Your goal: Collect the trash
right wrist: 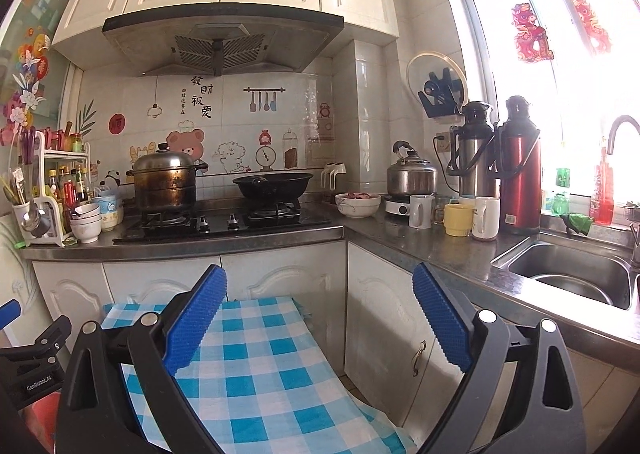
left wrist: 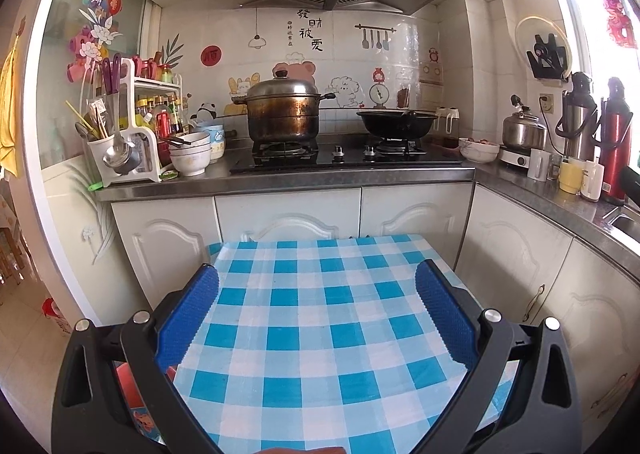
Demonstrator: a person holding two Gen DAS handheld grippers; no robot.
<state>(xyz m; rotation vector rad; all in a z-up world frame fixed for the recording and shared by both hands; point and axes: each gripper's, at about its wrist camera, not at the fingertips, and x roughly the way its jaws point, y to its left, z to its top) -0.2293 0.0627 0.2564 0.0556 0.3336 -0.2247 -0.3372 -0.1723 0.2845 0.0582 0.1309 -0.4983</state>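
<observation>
The left gripper (left wrist: 318, 278) and right gripper (right wrist: 320, 286) are both hanging with jaws apart, gripping nothing, over the blue-and-white checked tablecloth (left wrist: 320, 334). No trash is showing. A white patterned bowl (right wrist: 357, 205) on the counter is holding reddish pieces. Only the right wrist view is showing the steel sink (right wrist: 568, 274).

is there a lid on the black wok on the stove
No, the black wok sits open on the right burner with no lid on it, while the steel pot beside it does have its lid on.

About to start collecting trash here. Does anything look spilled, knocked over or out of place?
Nothing stands out. The checked tablecloth lies flat with no trash visible on it, the pot and wok sit squarely on the stove, and the cups on the counter stand upright.
</observation>
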